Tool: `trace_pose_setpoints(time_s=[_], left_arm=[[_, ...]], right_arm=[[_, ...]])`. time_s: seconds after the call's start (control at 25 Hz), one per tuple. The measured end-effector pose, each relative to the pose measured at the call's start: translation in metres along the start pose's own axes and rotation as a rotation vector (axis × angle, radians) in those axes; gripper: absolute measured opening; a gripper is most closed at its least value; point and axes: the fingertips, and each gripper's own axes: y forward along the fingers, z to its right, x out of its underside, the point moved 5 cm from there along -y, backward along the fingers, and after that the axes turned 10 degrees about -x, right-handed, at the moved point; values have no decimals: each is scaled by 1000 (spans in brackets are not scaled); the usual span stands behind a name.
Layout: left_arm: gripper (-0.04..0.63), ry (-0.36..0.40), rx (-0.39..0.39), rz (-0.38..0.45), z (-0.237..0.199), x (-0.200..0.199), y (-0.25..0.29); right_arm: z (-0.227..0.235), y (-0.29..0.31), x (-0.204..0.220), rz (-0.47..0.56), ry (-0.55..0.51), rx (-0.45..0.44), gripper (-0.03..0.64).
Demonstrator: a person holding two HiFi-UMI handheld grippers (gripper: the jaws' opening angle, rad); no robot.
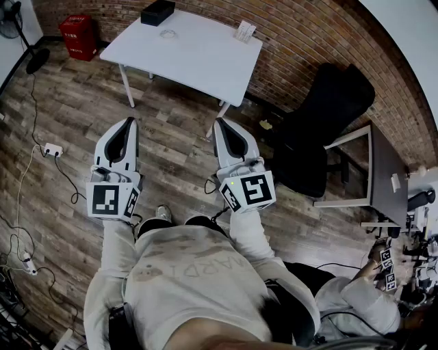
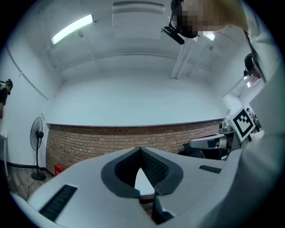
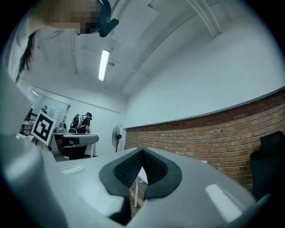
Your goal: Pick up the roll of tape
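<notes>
Left gripper and right gripper are closed, empty; tape roll lies flat, axis upright.

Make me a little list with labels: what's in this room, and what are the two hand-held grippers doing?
Place: room with brown wooden plank floor and red brick wall
Table: white rectangular table, ahead of the person
On table: small clear roll of tape, black rectangular box, small white card
Left hand-held gripper: shut, empty, short of the table
Right hand-held gripper: shut, empty, short of the table
Nearby: black office chair, red box on the floor
</notes>
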Motion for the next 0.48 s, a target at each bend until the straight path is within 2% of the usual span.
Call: trace_pose_setpoints(time_s=[0.48], left_arm=[[6,-1,6,8,-21,0,15]], right_arm=[[0,25,3,5,6,8,11]])
